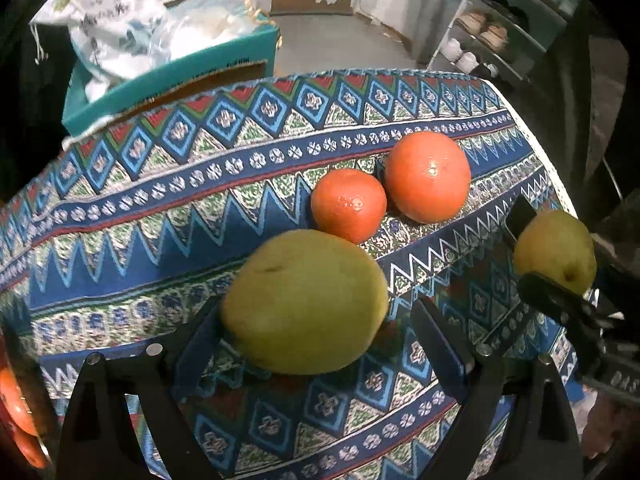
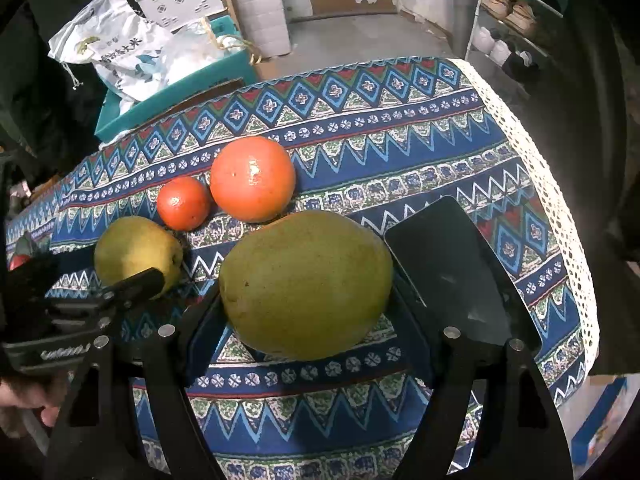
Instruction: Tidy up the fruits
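A yellow-green pear [image 1: 304,300] lies on the patterned tablecloth [image 1: 160,208] between the fingers of my left gripper [image 1: 316,312]. The jaws are open, and cloth shows between the pear and the right-hand finger [image 1: 436,340]. My right gripper [image 2: 320,264] is shut on a larger green fruit [image 2: 306,284], both pads against its sides. The left wrist view shows that fruit [image 1: 556,252] clamped at the right. Just behind stand a small orange [image 2: 183,203] and a big orange [image 2: 253,178], touching each other. The right wrist view has the pear [image 2: 136,248] at the left.
A teal box [image 1: 168,80] with white bags stands past the table's far left edge. A shoe rack [image 1: 488,36] stands at the far right. The cloth's lace edge [image 2: 560,220] marks the table's right side. Something red [image 1: 16,400] sits at the left border.
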